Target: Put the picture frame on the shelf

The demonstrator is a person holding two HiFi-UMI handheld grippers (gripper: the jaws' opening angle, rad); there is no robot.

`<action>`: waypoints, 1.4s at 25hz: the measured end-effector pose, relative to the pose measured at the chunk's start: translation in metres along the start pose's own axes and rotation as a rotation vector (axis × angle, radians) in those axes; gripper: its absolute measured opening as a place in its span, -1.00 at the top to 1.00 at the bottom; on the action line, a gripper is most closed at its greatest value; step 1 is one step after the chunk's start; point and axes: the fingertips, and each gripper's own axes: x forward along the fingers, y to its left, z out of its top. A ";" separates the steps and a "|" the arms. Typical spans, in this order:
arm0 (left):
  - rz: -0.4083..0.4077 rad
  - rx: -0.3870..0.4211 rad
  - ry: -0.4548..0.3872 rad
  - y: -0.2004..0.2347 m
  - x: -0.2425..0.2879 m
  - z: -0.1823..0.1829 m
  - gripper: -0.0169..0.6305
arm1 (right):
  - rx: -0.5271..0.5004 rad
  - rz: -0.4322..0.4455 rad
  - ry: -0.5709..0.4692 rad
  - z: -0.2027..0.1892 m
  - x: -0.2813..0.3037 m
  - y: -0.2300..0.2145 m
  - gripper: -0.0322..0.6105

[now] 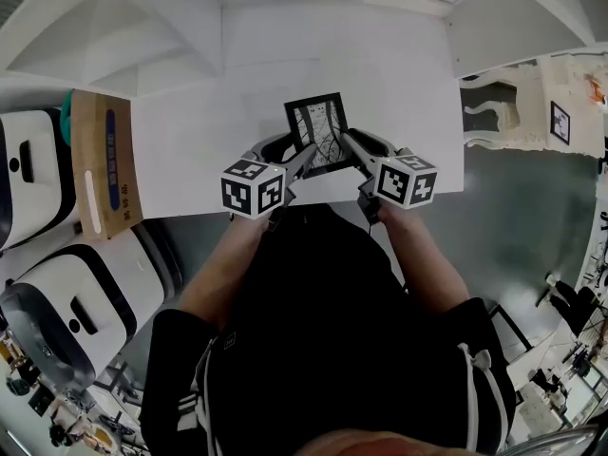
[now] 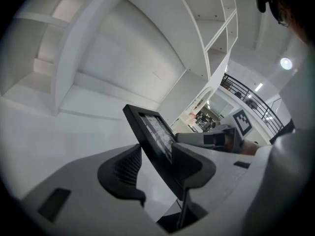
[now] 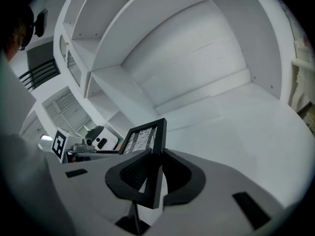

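Observation:
A black picture frame with a black-and-white print is held upright over the white shelf surface. My right gripper is shut on its right edge; in the right gripper view the frame stands clamped between the pads of the right gripper. My left gripper is at the frame's left edge. In the left gripper view the frame leans on one pad, with a gap to the other, so the left gripper is open around it.
White shelf compartments rise behind the surface and to both sides. A cardboard box and white machines stand to the left on the floor. The surface's front edge runs just under the grippers.

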 end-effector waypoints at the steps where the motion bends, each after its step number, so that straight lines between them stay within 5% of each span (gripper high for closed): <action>1: 0.001 0.007 -0.006 -0.002 -0.002 0.003 0.36 | -0.009 0.003 -0.007 0.003 -0.002 0.003 0.65; 20: -0.136 0.108 -0.140 -0.050 -0.030 0.063 0.50 | -0.052 0.120 -0.177 0.055 -0.036 0.034 0.65; 35: -0.231 0.234 -0.253 -0.097 -0.074 0.112 0.54 | -0.241 0.182 -0.385 0.109 -0.077 0.099 0.65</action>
